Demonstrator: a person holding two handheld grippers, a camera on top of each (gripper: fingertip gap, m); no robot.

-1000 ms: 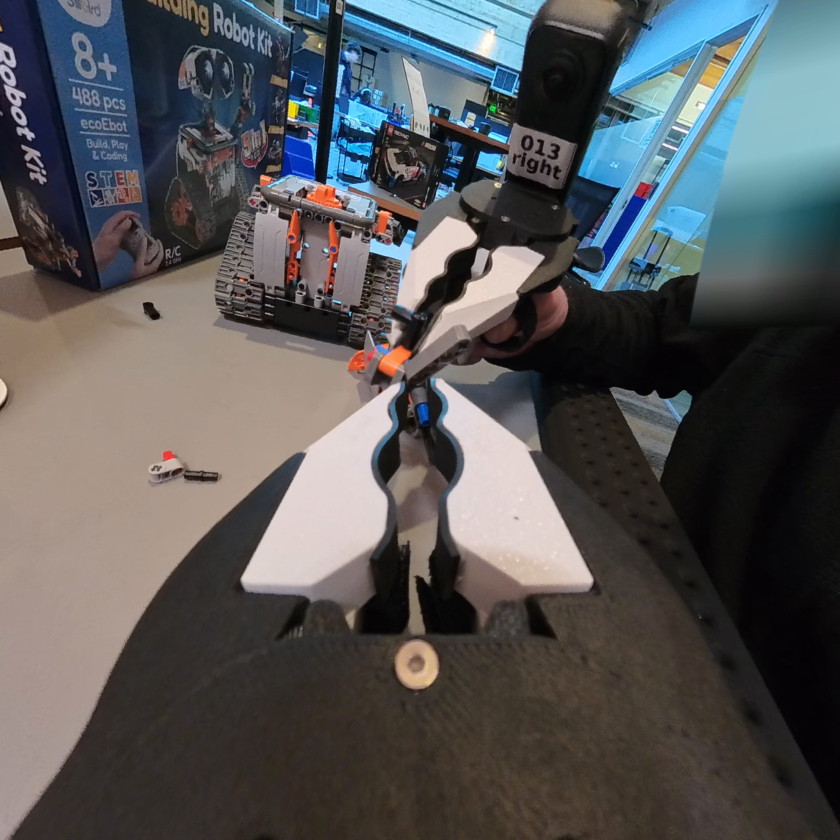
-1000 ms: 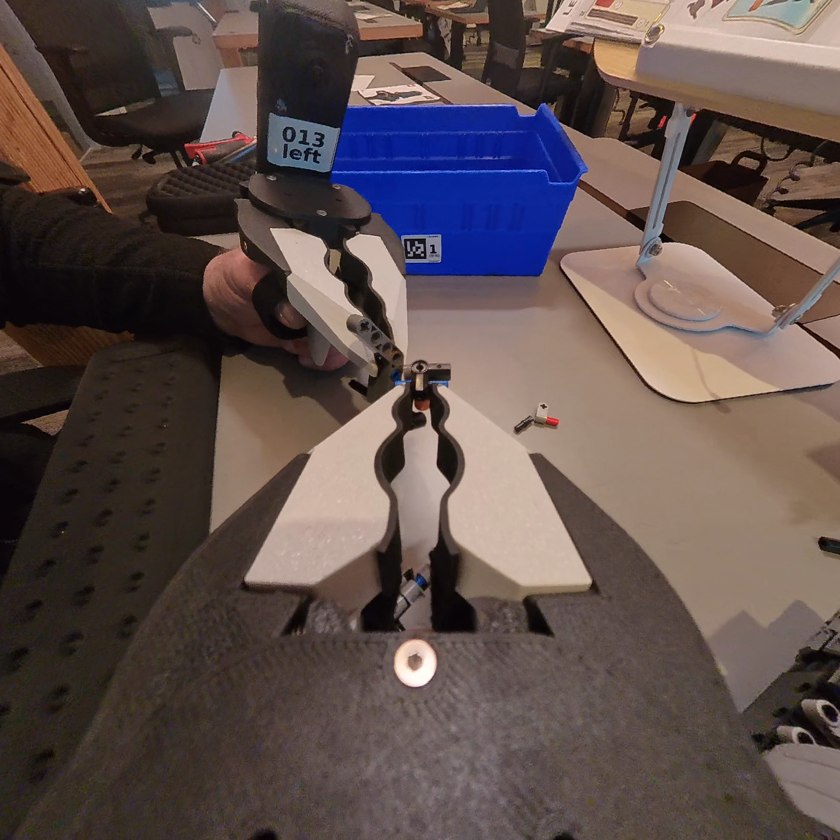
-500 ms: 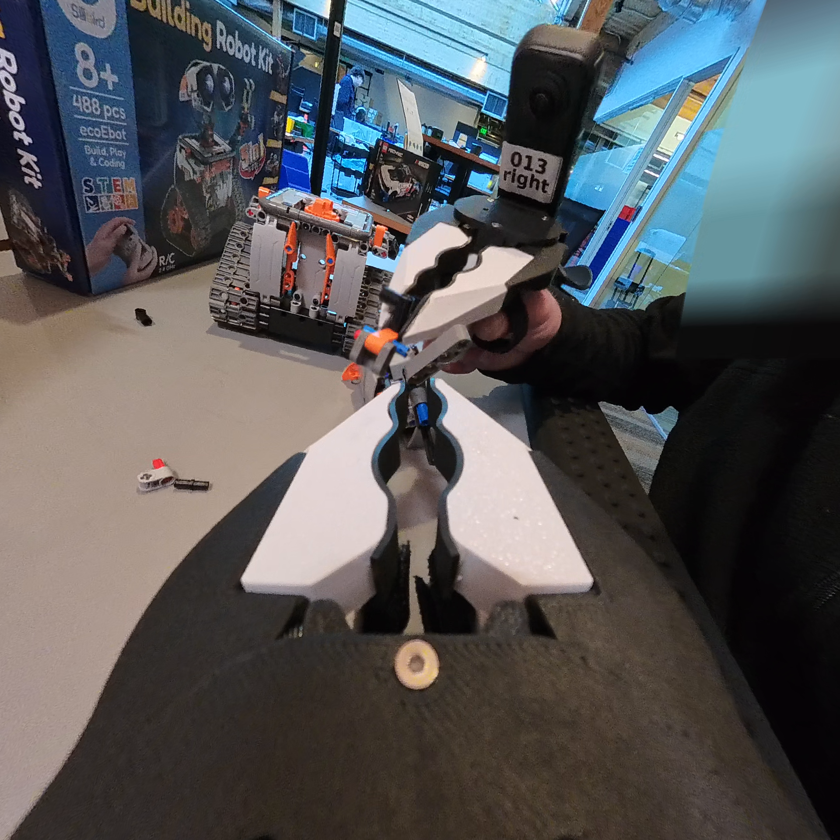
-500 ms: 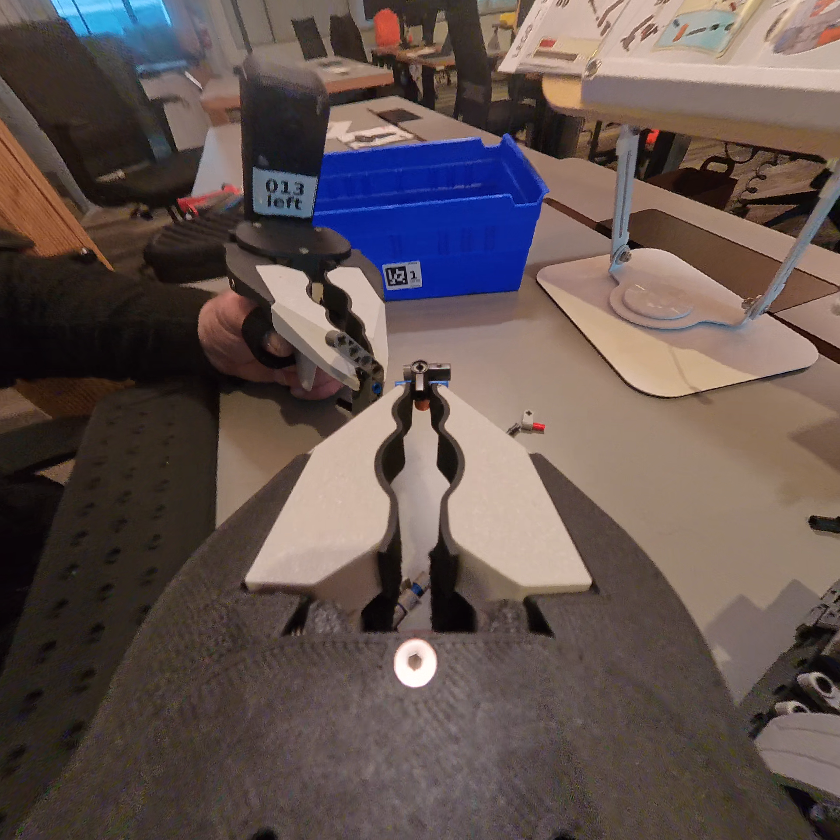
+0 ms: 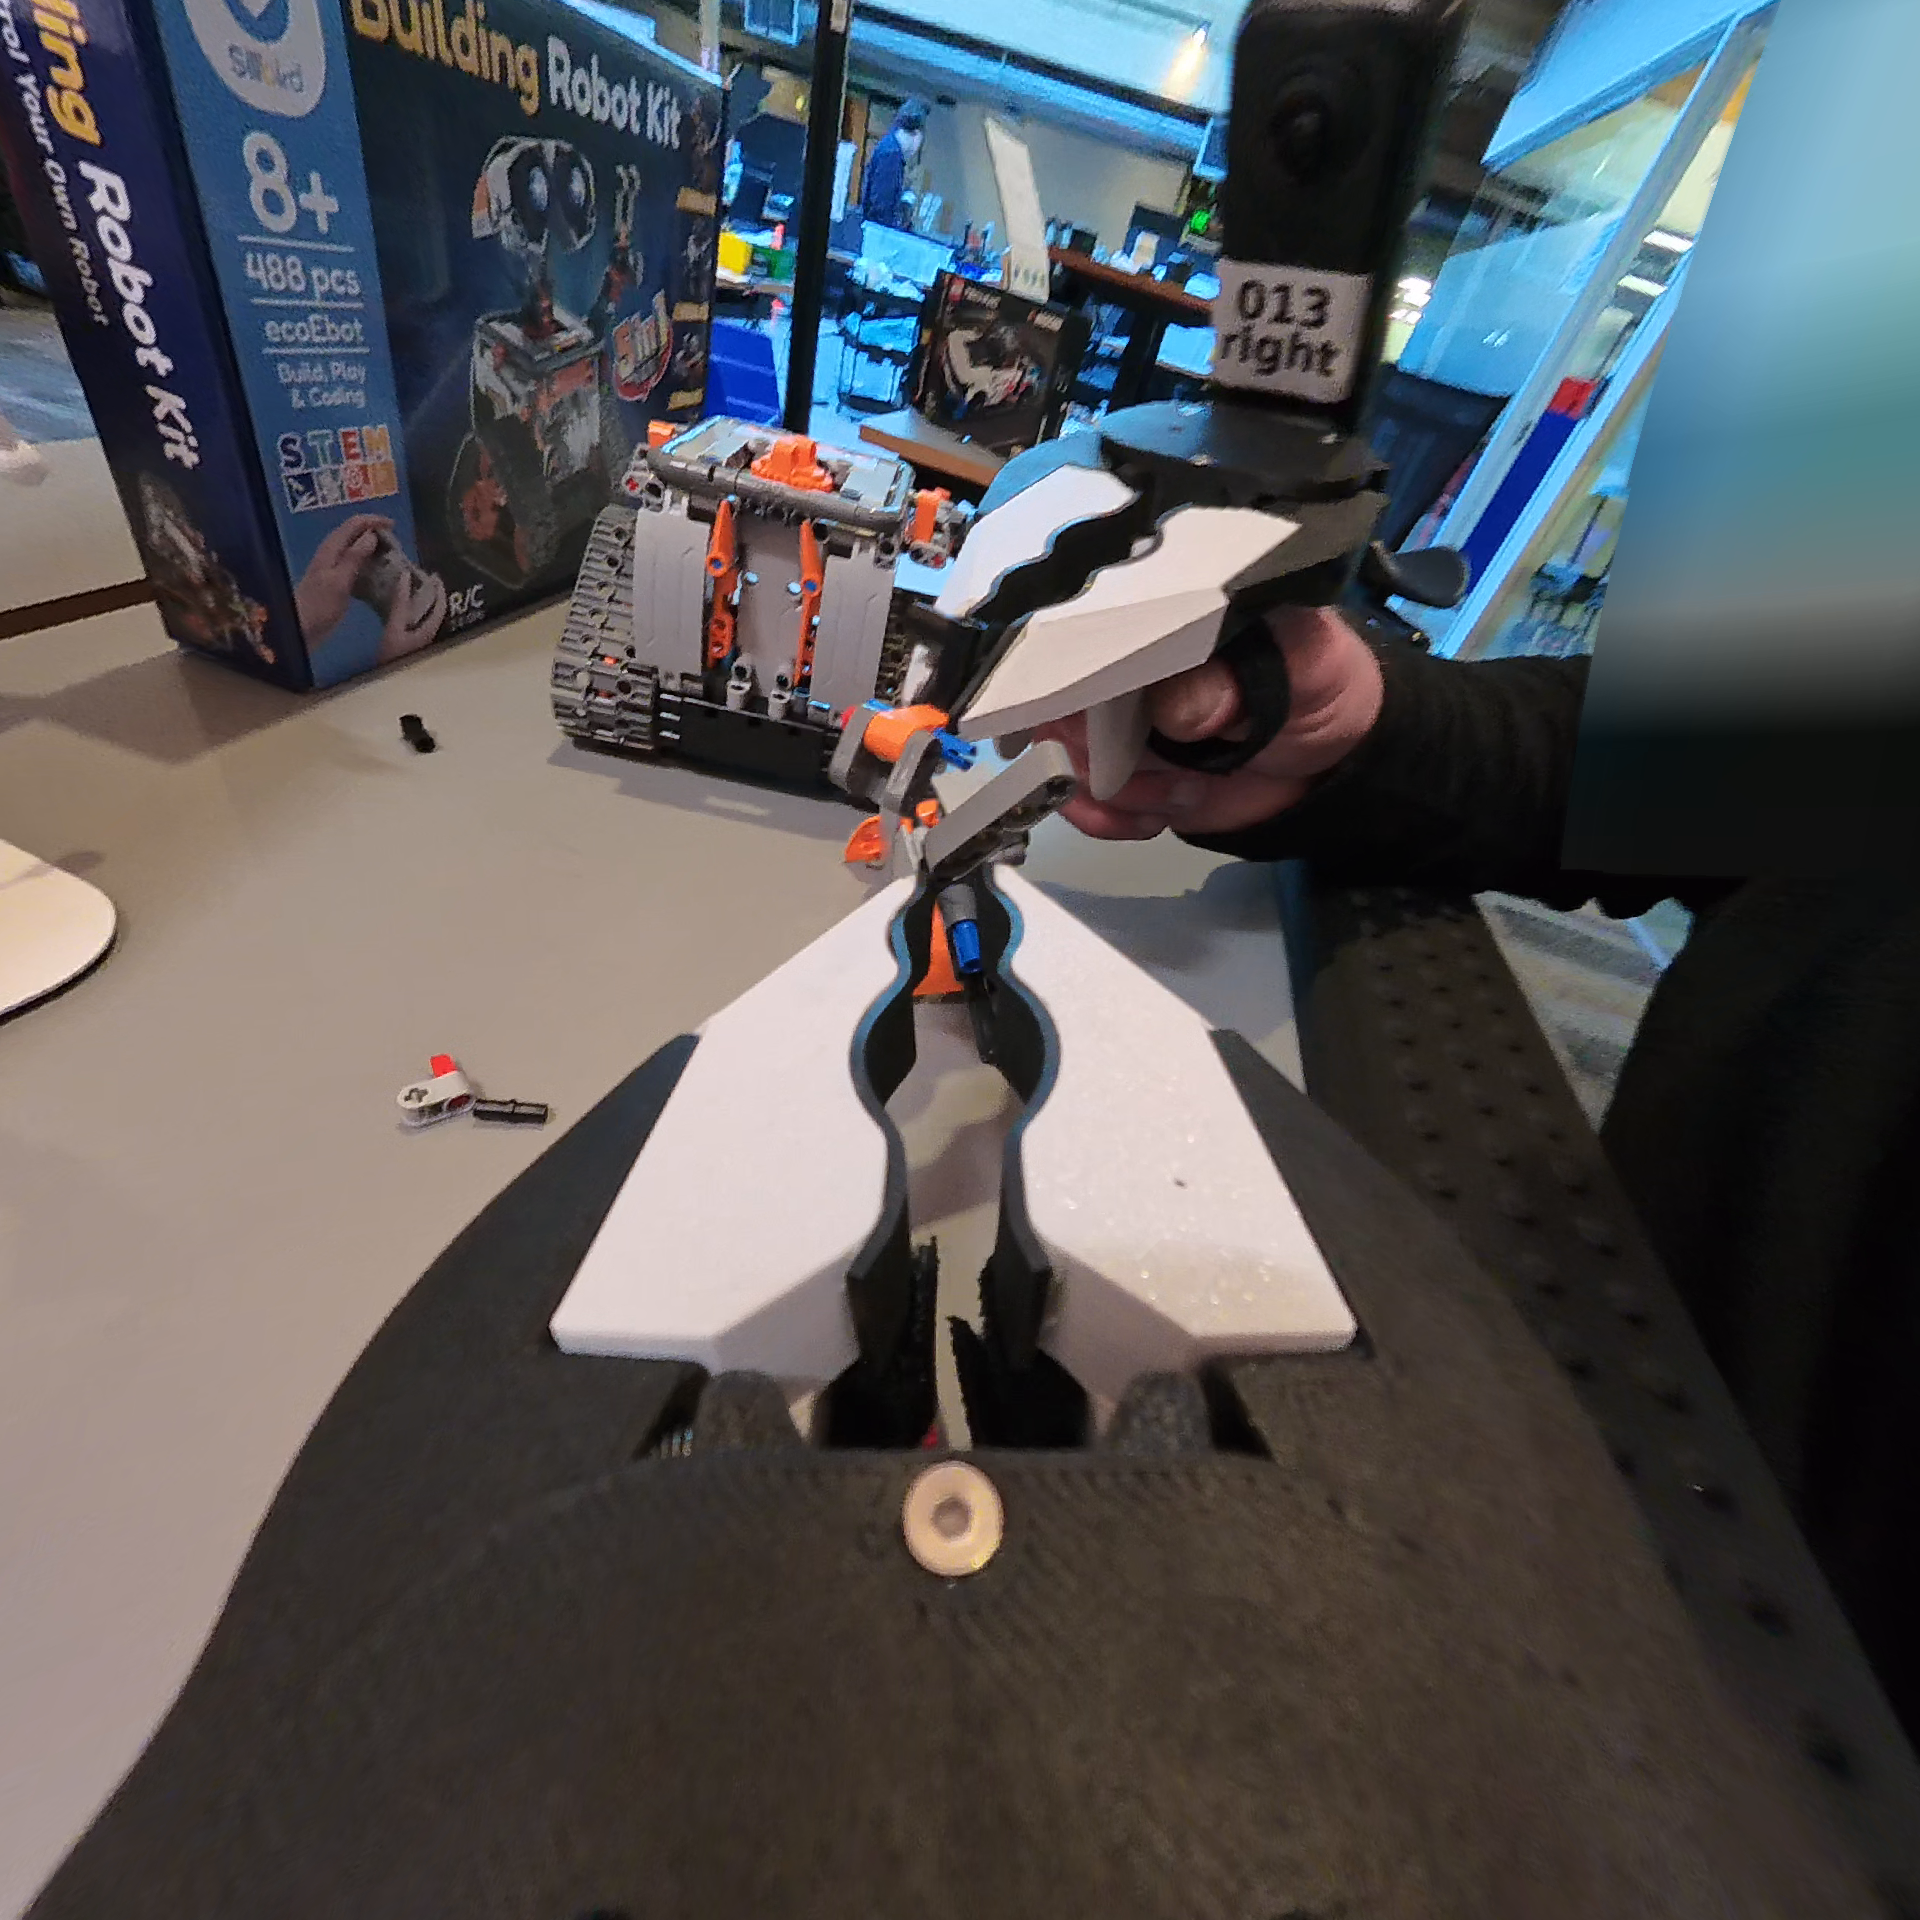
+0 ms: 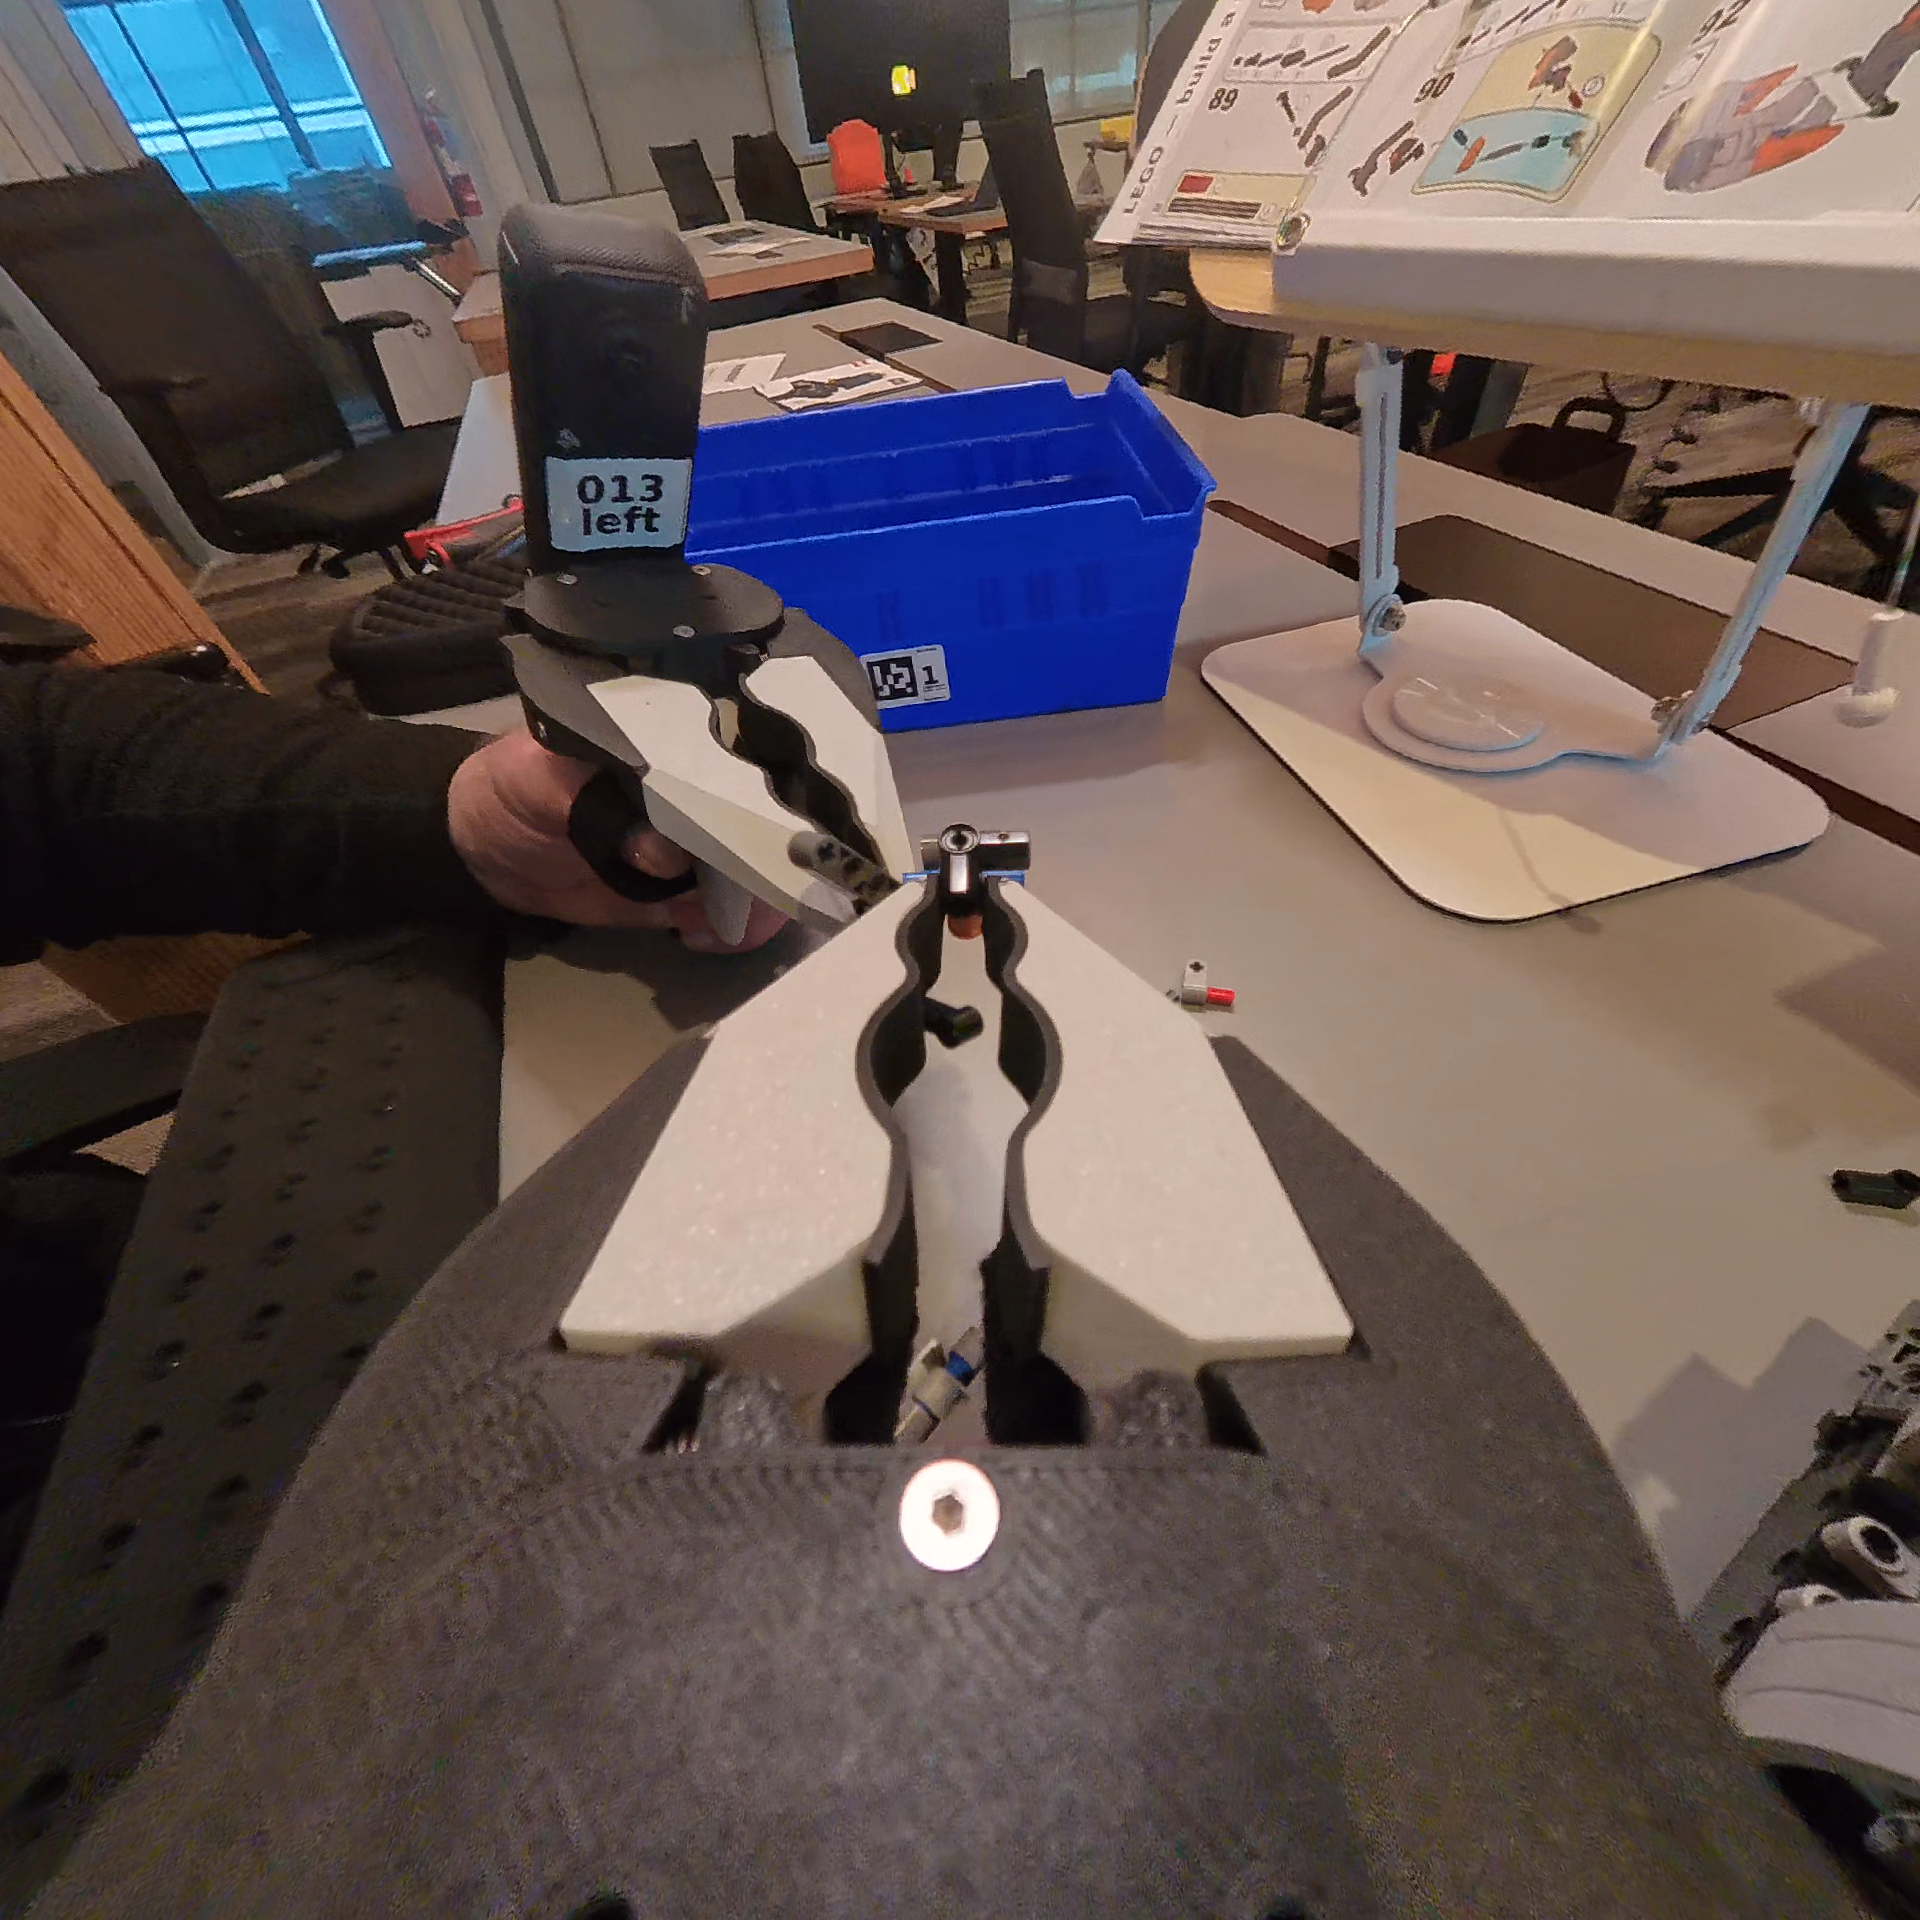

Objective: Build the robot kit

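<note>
Up close in the left wrist view, the left gripper (image 5: 951,920) has its jaws drawn narrow on a grey beam (image 5: 1000,808) with a blue pin below it, held above the grey table (image 5: 260,935). Just beyond, the right gripper (image 5: 961,717) pinches an orange-and-grey brick assembly (image 5: 894,743) that nearly touches the beam; I cannot tell whether they meet. A tracked brick model (image 5: 743,603) stands behind, beside a dark blue kit box (image 5: 343,312), and a small white connector (image 5: 436,1096) lies loose. From the right wrist view, the right gripper (image 6: 961,894) is closed on a small black-and-blue cross piece (image 6: 971,857), the left gripper (image 6: 842,883) alongside, a blue bin (image 6: 956,561) behind. Such parts look light, stiff and slick, best pinched on flat sides, near the joint.
</note>
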